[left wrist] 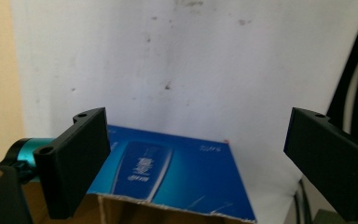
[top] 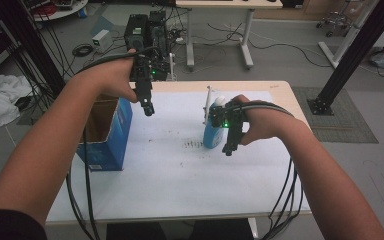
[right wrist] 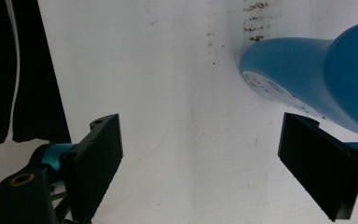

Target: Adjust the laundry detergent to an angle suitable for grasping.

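Grippers (top: 149, 107) (top: 229, 148) gaped empty as you flanked the blue bottle (top: 213, 134), right one beside it, ready to grasp

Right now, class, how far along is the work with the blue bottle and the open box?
Nothing looks done: the blue bottle stands upright on the white table cover, outside the blue cardboard box. In hand: the right gripper hangs open beside the bottle, and the left gripper hovers open by the box. Probably left: grasping the bottle and placing it in the box.
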The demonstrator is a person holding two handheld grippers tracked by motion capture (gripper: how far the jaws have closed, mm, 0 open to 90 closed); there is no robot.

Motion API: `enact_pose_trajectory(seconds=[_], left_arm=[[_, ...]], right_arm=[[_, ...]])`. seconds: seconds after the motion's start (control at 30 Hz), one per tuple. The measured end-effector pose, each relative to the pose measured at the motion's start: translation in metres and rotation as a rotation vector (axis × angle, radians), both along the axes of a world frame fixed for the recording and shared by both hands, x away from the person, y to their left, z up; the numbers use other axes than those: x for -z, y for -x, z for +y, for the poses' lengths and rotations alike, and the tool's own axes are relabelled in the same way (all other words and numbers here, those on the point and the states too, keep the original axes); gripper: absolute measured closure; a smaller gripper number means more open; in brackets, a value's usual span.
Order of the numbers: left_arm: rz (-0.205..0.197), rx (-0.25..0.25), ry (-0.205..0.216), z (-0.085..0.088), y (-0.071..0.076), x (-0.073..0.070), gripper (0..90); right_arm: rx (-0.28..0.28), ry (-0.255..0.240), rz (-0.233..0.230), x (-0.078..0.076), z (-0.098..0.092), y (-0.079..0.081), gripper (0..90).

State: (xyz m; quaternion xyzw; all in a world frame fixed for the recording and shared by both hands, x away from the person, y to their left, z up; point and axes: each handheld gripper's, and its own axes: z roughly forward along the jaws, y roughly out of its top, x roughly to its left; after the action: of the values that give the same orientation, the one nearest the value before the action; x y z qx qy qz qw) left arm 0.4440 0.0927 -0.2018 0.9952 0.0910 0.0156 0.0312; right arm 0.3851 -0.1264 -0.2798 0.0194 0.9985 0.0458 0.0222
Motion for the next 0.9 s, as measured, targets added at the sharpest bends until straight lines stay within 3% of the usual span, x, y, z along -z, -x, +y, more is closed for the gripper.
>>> enact_pose_trajectory(seconds=[0.1,0.17,0.23,0.27,0.43,0.47,0.67,0.7,0.9], left_arm=[[-0.01,-0.01,0.006,0.002,0.002,-0.002,6.9],[-0.028,-0.032,0.051,0.003,0.005,-0.004,6.9],[-0.028,-0.032,0.051,0.003,0.005,-0.004,6.9],[-0.056,-0.059,0.063,0.003,0.01,-0.003,6.9],[-0.06,-0.088,0.069,0.001,0.016,0.0,6.9],[-0.062,-0.1,0.085,0.001,0.019,0.001,6.9],[-0.057,-0.121,0.11,-0.002,0.024,0.004,6.9],[-0.048,-0.134,0.147,-0.005,0.027,0.005,6.9],[-0.021,-0.159,0.208,-0.015,0.029,0.014,6.9]], right_arm=[[0.003,-0.001,0.0,0.0,-0.002,0.002,13.0],[0.005,-0.004,0.004,0.002,-0.006,0.005,13.0],[0.003,-0.009,0.004,0.003,-0.008,0.006,13.0],[0.011,-0.008,0.006,0.004,-0.011,0.009,13.0],[-0.007,-0.001,0.02,0.008,-0.018,0.016,13.0],[-0.005,0.005,0.019,0.009,-0.019,0.017,13.0],[0.004,0.018,0.008,0.011,-0.032,0.021,13.0],[0.014,0.016,0.01,0.011,-0.037,0.023,13.0],[0.028,0.016,0.0,0.013,-0.049,0.028,13.0]])
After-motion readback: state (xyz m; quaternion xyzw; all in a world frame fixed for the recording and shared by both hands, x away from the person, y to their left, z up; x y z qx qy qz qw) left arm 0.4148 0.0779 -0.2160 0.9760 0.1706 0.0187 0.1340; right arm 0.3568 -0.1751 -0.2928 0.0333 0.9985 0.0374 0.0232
